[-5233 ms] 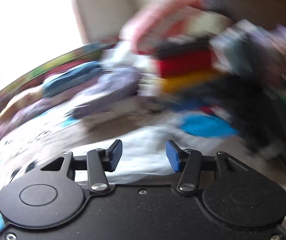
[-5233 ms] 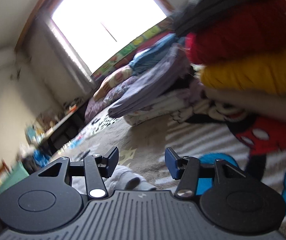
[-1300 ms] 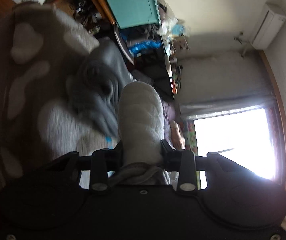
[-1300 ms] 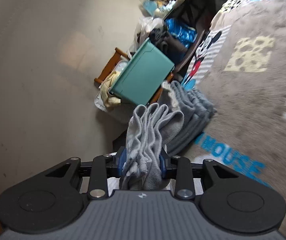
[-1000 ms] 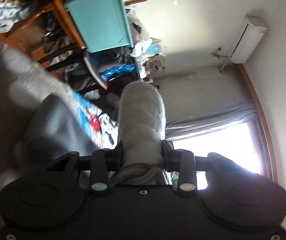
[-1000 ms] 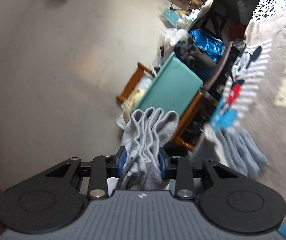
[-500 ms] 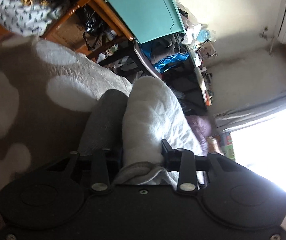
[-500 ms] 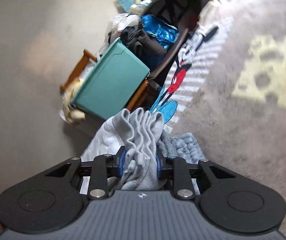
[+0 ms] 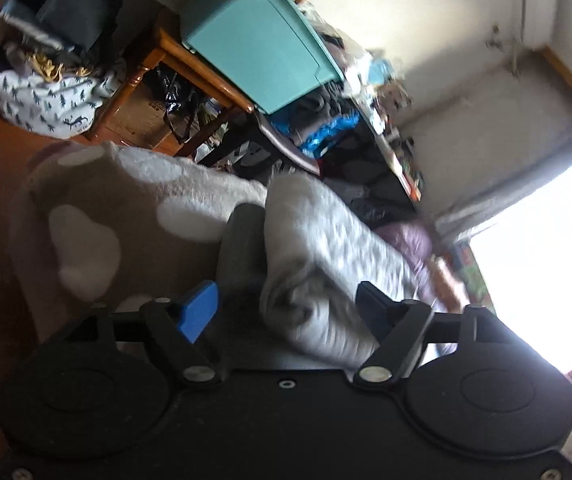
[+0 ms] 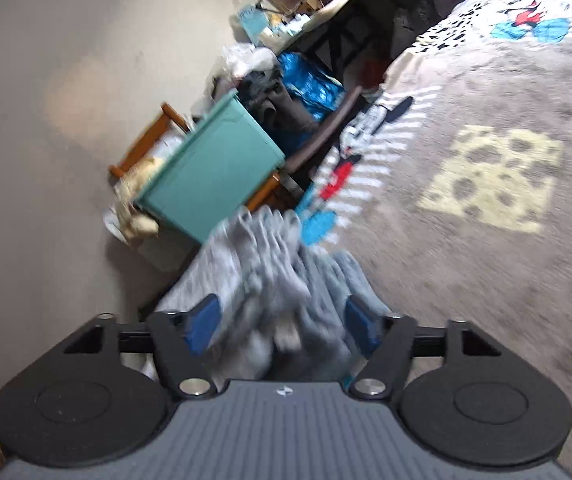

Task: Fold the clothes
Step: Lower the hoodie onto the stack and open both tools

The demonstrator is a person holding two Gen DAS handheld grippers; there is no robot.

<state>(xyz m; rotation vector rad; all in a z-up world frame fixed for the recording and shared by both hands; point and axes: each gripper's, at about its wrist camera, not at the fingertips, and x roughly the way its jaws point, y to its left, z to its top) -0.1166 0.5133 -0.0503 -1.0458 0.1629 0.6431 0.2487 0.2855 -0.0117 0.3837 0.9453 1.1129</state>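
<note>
Lying between two spread hand-held grippers, left [image 9: 286,310] and right [image 10: 282,328]: one grey garment [image 9: 326,248].

**Count of what is in view**

One grey garment [image 9: 318,264], bunched, appears in both wrist views [image 10: 270,280]. Two grippers are seen: the left gripper [image 9: 286,308] and the right gripper [image 10: 282,322], each with two blue-padded fingers spread apart. One Mickey Mouse blanket [image 10: 486,220] shows two printed mouse figures and one yellow cheese patch. One teal storage bin [image 10: 210,176] sits on one wooden stand. One bright window [image 9: 542,256] is visible. One tree-print white cloth [image 9: 46,104] lies on the floor.
</note>
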